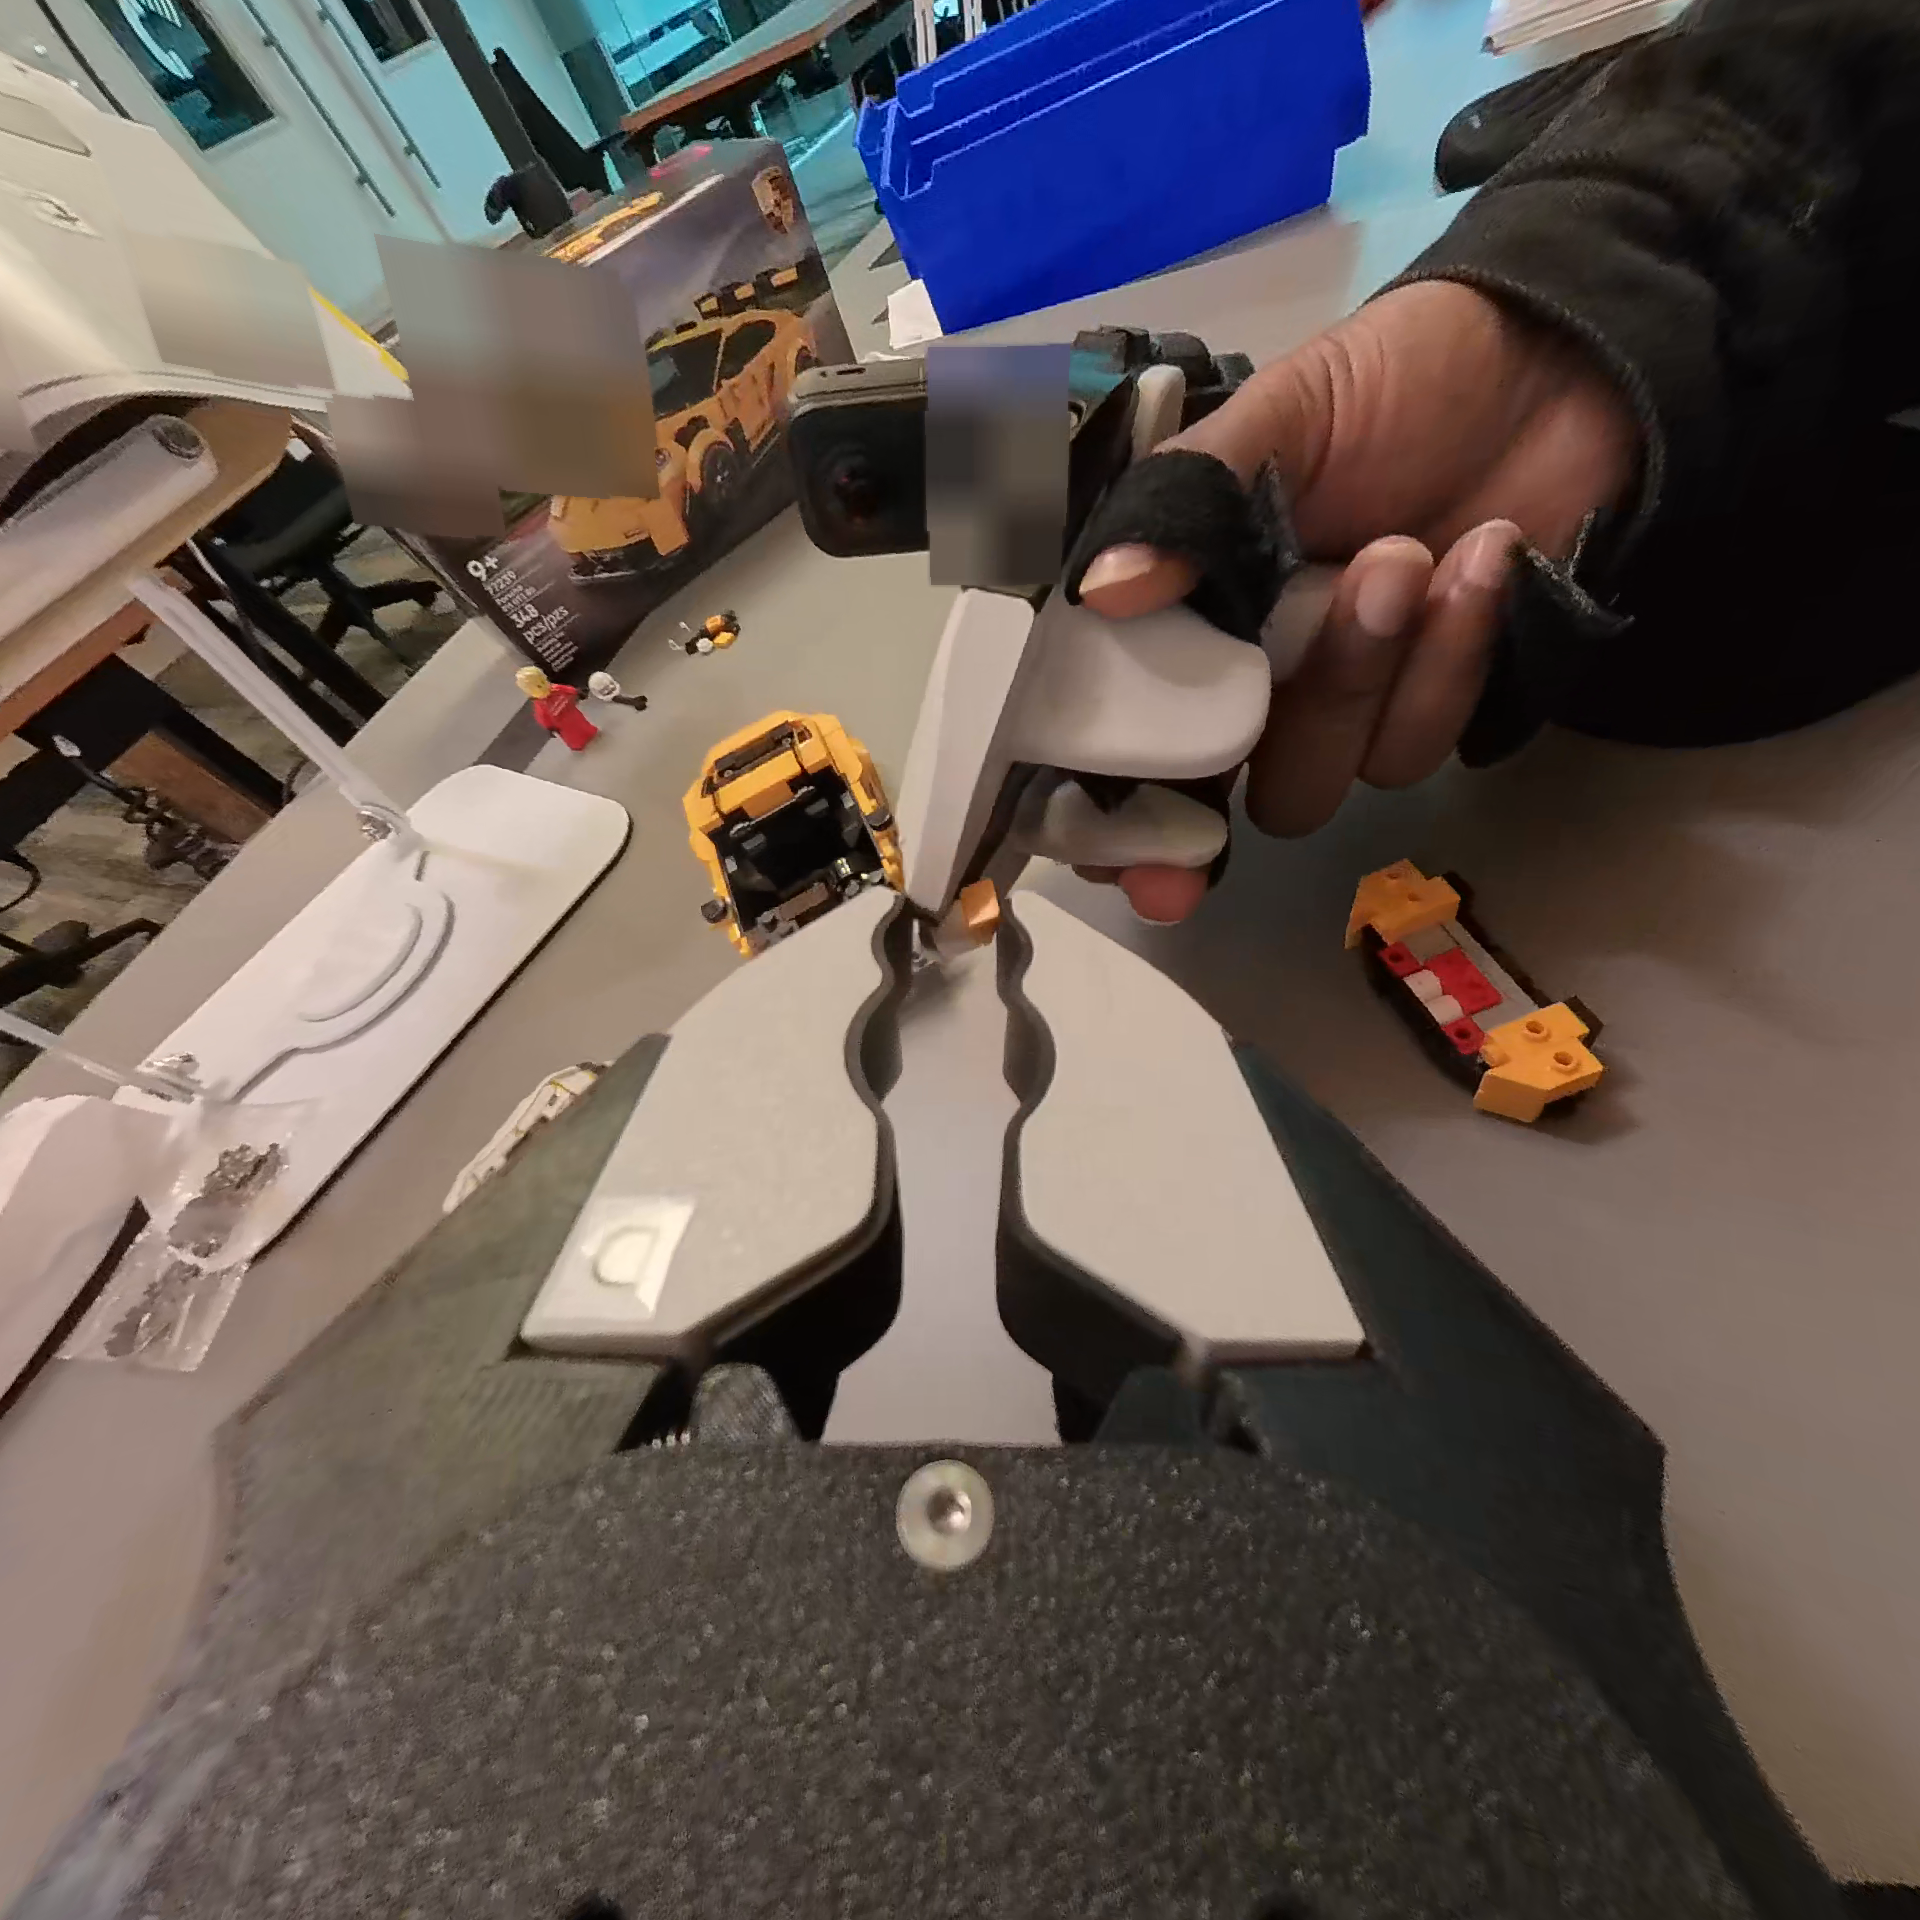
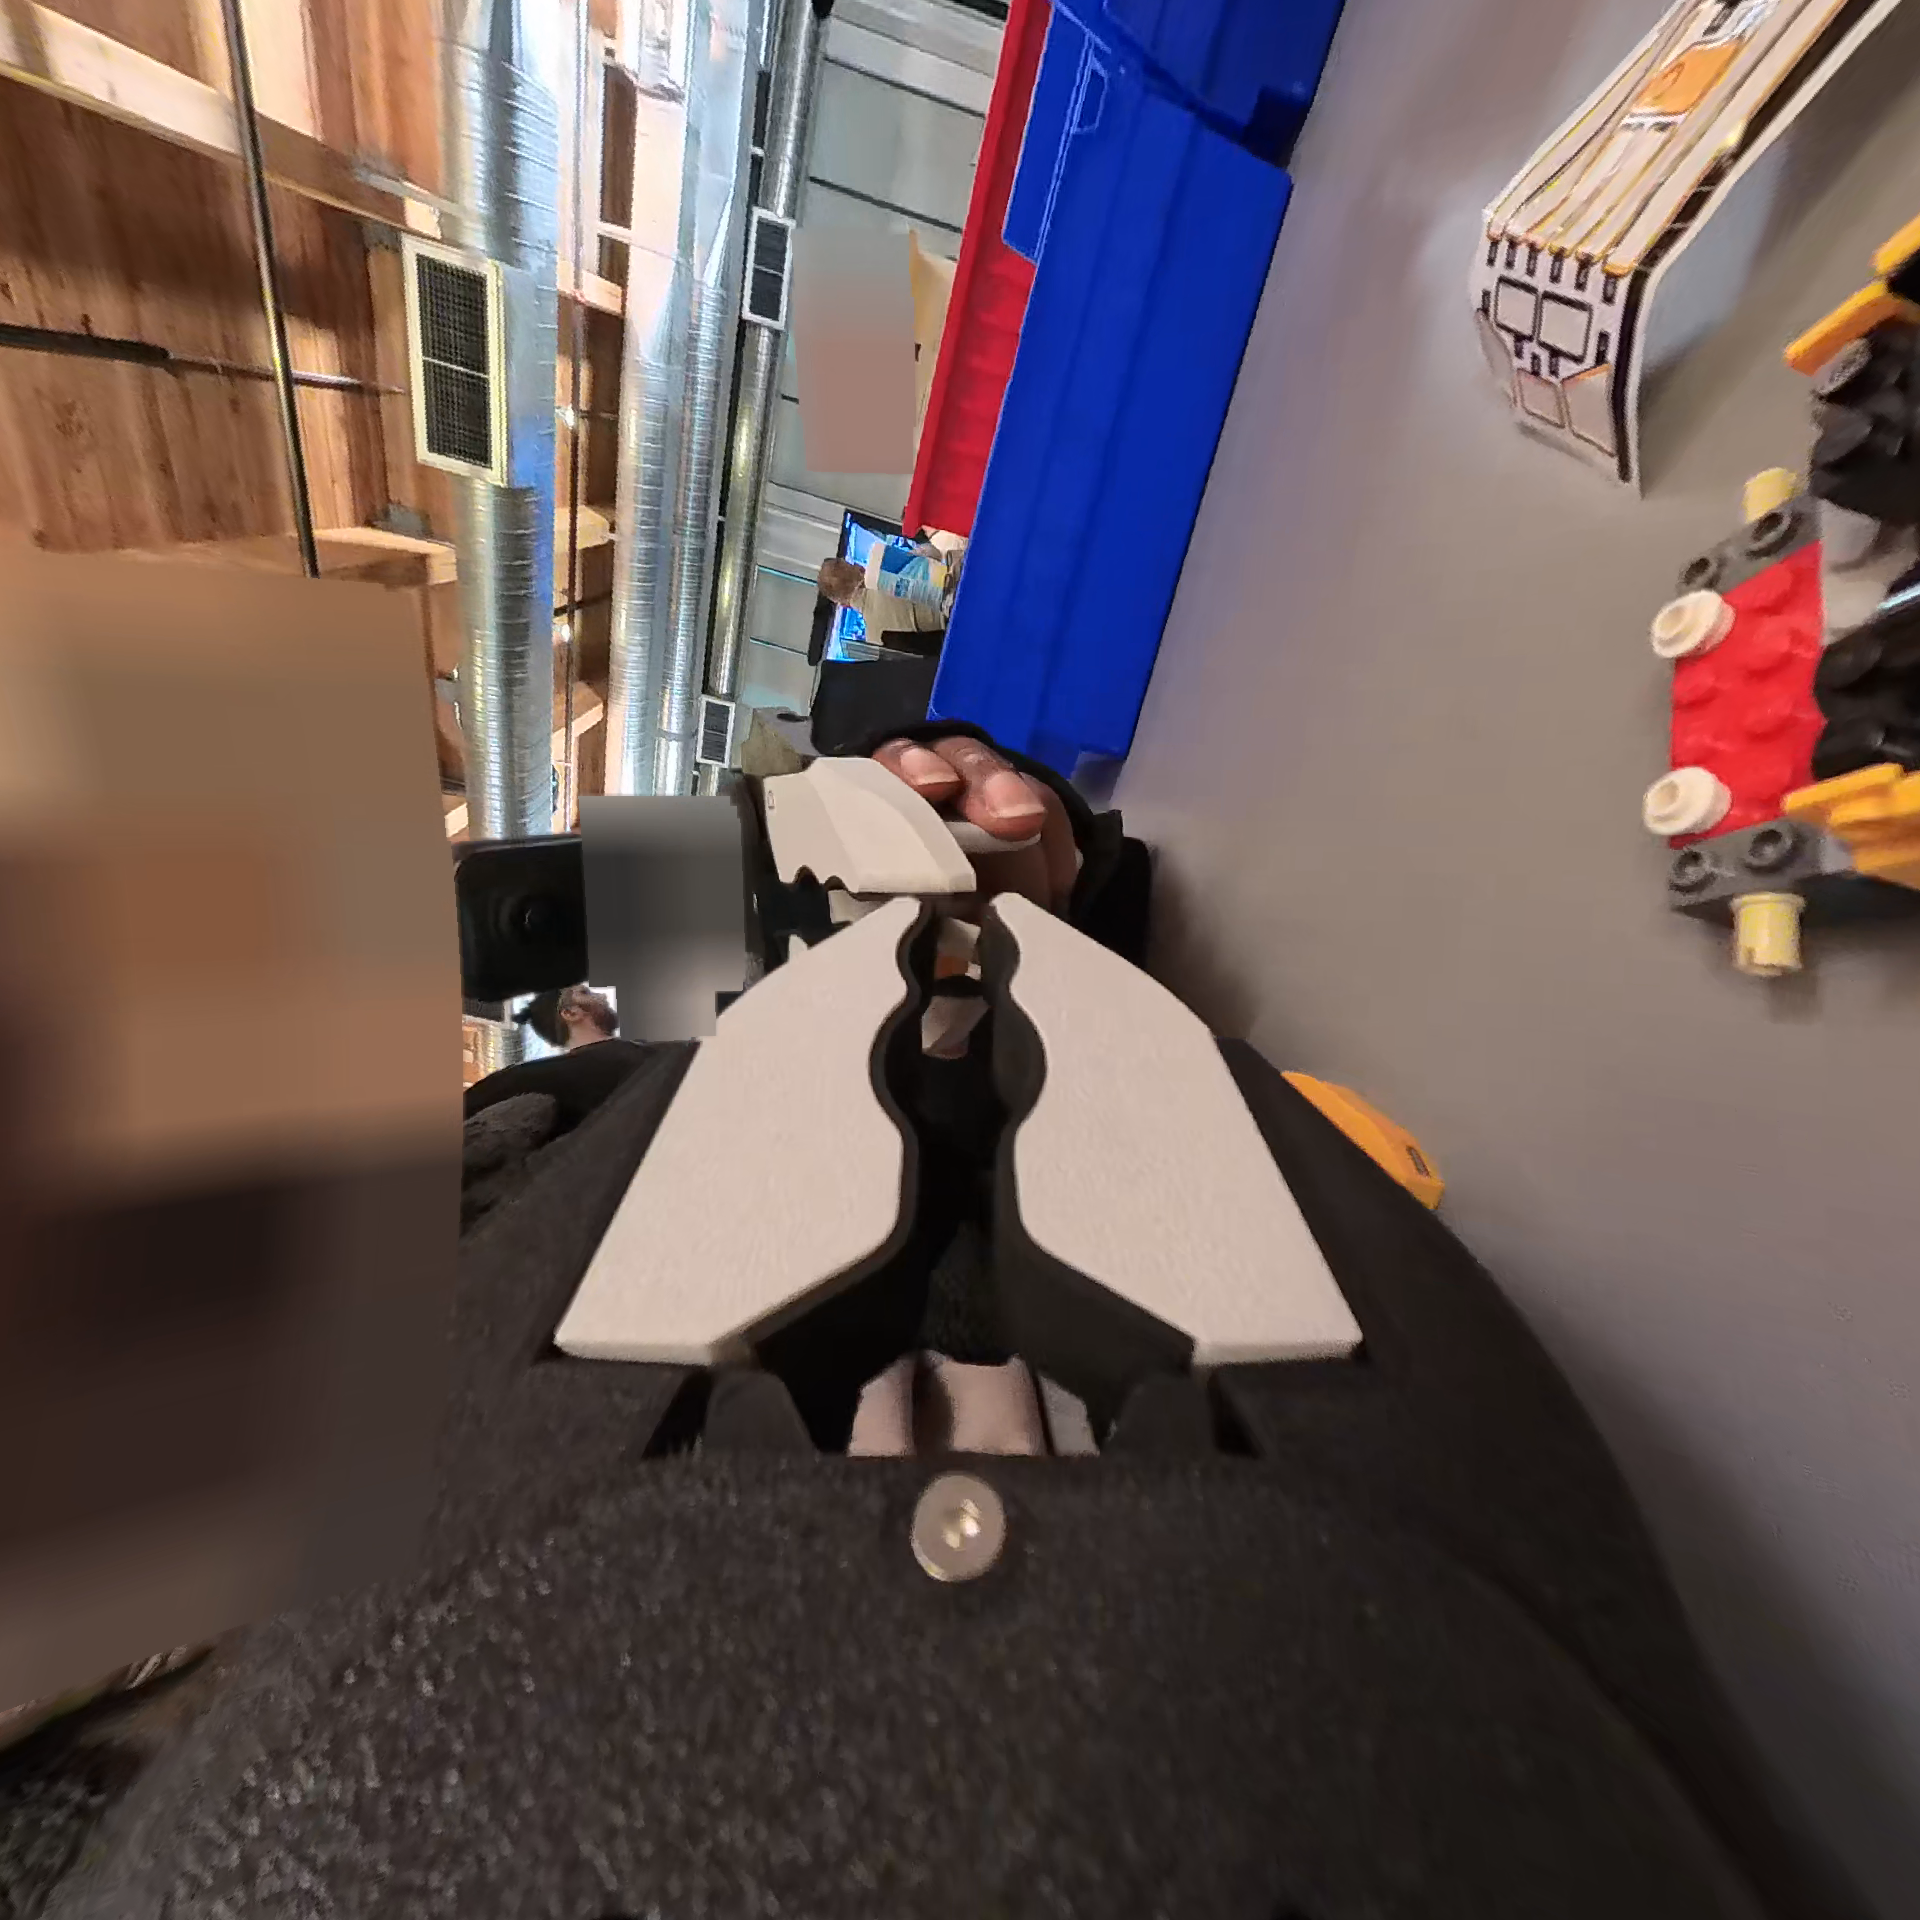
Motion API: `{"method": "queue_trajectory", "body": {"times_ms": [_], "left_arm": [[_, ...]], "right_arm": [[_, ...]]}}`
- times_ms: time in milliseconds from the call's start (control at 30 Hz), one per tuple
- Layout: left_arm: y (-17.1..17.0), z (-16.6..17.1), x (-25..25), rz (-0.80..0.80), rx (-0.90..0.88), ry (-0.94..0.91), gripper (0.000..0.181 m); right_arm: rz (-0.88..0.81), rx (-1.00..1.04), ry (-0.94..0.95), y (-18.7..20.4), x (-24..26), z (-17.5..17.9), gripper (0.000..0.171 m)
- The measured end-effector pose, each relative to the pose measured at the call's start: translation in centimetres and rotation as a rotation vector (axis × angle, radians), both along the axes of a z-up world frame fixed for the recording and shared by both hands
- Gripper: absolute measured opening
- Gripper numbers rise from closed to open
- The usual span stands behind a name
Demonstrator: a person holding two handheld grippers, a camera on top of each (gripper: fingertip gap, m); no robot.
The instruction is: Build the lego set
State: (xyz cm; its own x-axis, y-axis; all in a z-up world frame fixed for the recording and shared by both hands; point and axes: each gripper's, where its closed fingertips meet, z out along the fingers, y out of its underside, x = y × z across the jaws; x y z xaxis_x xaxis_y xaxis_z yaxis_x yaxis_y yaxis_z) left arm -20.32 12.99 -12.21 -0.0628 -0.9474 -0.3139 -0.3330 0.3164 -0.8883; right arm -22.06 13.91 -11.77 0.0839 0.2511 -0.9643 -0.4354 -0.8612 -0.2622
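Observation:
My left gripper (image 1: 954,914) and my right gripper (image 2: 958,920) meet tip to tip above the grey table (image 1: 1455,1299). A small orange and white lego piece (image 1: 977,912) sits between both pairs of tips; it also shows in the right wrist view (image 2: 948,1003). Both grippers look closed on it. In the left wrist view the right gripper comes down from above, held by a hand (image 1: 1403,540). The yellow car body (image 1: 784,831) stands just behind the tips. A black chassis section with red, grey and orange bricks (image 1: 1475,987) lies to the right; it also shows in the right wrist view (image 2: 1756,707).
The lego box (image 1: 686,416) and blue bins (image 1: 1122,145) stand at the back. A red minifigure (image 1: 561,709) and loose bits (image 1: 712,630) lie before the box. A white stand base (image 1: 416,935) and a bag of parts (image 1: 187,1247) are left. A sticker sheet (image 2: 1590,260) lies near the chassis. Both grippers' tips are close together, under 4 cm apart.

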Motion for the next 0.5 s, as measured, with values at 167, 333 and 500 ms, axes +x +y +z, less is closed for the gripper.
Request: {"method": "queue_trajectory", "body": {"times_ms": [167, 333, 500], "left_arm": [[-0.7, 0.0, 0.0, -0.069, -0.14, -0.007, 0.011], [-1.0, -0.3, -0.3, -0.142, -0.41, 0.004, 0.011], [-1.1, -0.7, -0.3, -0.164, -0.717, 0.025, 0.011]], "right_arm": [[0.052, 0.1, -0.097, -0.5, 0.1, -0.2, 0.011], [0.086, 0.296, -0.271, -1.0, 1.0, 0.1, 0.013], [0.102, 0.564, -0.557, -1.6, 1.9, -0.4, 0.01]]}}
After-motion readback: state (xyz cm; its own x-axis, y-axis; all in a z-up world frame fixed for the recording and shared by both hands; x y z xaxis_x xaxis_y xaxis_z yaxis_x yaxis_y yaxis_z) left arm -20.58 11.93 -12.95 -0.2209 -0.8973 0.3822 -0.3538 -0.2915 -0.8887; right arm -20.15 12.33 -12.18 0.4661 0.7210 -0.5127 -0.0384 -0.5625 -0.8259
